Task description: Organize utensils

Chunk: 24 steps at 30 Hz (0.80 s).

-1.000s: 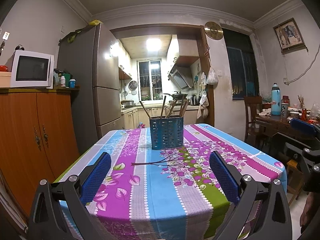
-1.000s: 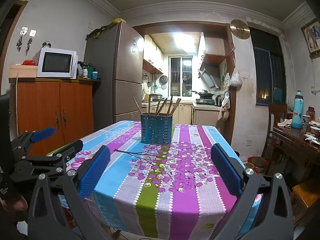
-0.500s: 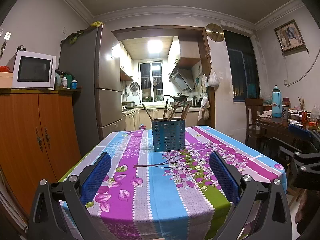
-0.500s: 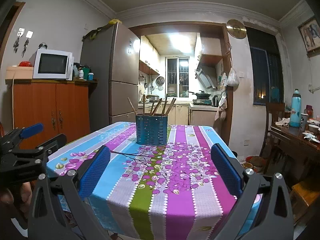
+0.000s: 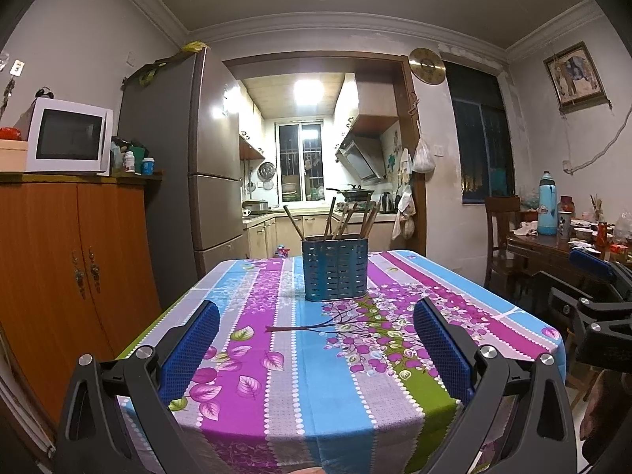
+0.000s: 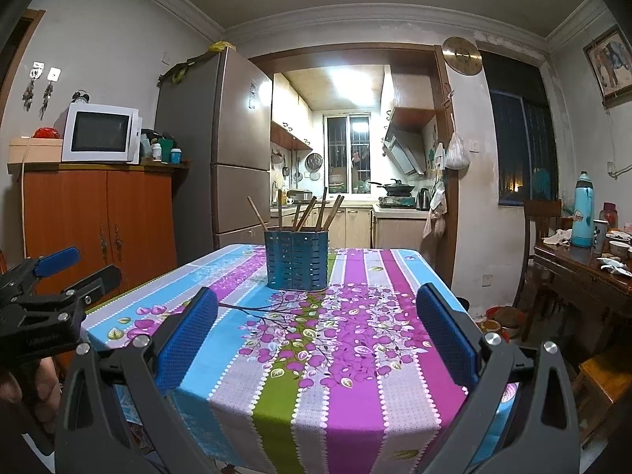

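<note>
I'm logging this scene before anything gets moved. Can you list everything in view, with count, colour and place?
utensil holder: one, blue, slotted, upright mid-table.
chopsticks: several, brown, standing in holder.
tablecloth: one, striped floral, covering table.
microwave: one, white, on orange cabinet.
fridge: one, grey, beside cabinet.
thermos: one, light blue, on side table.
wall clock: one, gold, above doorway.
left gripper: open, empty, near table's edge.
right gripper: open, empty, likewise.

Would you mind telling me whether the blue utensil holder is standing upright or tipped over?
Upright: the blue utensil holder sits flat on the tablecloth, chopsticks sticking out above.
</note>
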Each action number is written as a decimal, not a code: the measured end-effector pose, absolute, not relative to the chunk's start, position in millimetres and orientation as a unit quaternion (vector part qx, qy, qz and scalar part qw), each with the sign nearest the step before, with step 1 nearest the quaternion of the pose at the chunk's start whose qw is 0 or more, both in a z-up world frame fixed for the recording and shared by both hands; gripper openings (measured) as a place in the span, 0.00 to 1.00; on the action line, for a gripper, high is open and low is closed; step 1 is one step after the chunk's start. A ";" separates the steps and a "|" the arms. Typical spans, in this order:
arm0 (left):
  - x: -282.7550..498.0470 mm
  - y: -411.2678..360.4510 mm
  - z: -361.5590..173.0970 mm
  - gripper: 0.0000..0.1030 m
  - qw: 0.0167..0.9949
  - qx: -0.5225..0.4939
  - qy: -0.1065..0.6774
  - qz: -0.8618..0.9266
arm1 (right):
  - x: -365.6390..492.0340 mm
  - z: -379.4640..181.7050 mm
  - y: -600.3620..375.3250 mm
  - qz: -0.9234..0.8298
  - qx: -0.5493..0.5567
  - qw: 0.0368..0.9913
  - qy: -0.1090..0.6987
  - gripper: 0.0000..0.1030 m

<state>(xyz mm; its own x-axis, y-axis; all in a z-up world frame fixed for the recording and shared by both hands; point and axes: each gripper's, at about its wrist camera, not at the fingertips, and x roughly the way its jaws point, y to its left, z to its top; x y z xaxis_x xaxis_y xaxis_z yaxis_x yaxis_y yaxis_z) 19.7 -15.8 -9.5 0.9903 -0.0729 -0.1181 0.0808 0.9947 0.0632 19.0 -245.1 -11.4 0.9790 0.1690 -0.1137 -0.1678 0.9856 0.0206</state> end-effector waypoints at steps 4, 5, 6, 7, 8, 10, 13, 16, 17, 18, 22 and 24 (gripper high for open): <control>19.3 -15.9 -9.7 0.95 0.997 0.034 0.059 -0.039 | 20.2 -10.7 -244.8 0.086 0.005 0.995 0.057 0.94; 19.3 -16.2 -9.9 0.95 0.997 0.034 0.058 -0.039 | 20.1 -10.7 -244.7 0.086 0.005 0.995 0.057 0.94; 19.1 -16.3 -9.8 0.95 0.997 0.034 0.058 -0.038 | 20.1 -10.6 -244.7 0.086 0.005 0.995 0.057 0.94; 19.1 -16.6 -9.9 0.95 0.997 0.034 0.057 -0.038 | 20.4 -10.5 -245.0 0.086 0.005 0.995 0.057 0.94; 19.6 -17.4 -10.9 0.95 0.997 0.034 0.058 -0.038 | 20.7 -10.5 -245.2 0.086 0.005 0.995 0.057 0.94; 19.4 -17.7 -11.3 0.95 0.997 0.034 0.058 -0.040 | 20.2 -10.7 -244.6 0.086 0.005 0.995 0.057 0.94; 20.8 -17.1 -11.5 0.95 0.997 0.032 0.060 -0.042 | 20.2 -10.6 -244.7 0.087 0.005 0.995 0.057 0.94; 24.2 -13.3 -11.1 0.95 0.996 0.020 0.064 -0.054 | 20.7 -10.9 -244.2 0.087 0.005 0.995 0.056 0.94; 25.7 -12.5 -11.4 0.95 0.996 0.019 0.062 -0.053 | 20.7 -11.0 -244.0 0.087 0.005 0.995 0.057 0.94; 29.6 -12.9 -12.1 0.95 0.997 0.024 0.061 -0.047 | 21.8 -11.8 -244.0 0.087 0.004 0.994 0.059 0.94; 46.2 -11.6 -15.4 0.95 0.995 0.022 0.090 -0.034 | 23.7 -14.2 -244.5 0.087 0.002 0.994 0.065 0.94; 46.3 -12.0 -15.6 0.95 0.995 0.028 0.086 -0.031 | 24.7 -13.3 -245.8 0.085 0.002 0.994 0.064 0.94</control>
<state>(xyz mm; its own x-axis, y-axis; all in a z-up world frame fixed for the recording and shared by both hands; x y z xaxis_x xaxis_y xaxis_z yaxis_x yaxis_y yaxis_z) 46.3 -12.0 -15.6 0.9833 -0.0569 -0.1729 0.0665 0.9965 0.0501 24.7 -245.8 -13.3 0.9773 0.1696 -0.1268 -0.1691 0.9855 0.0145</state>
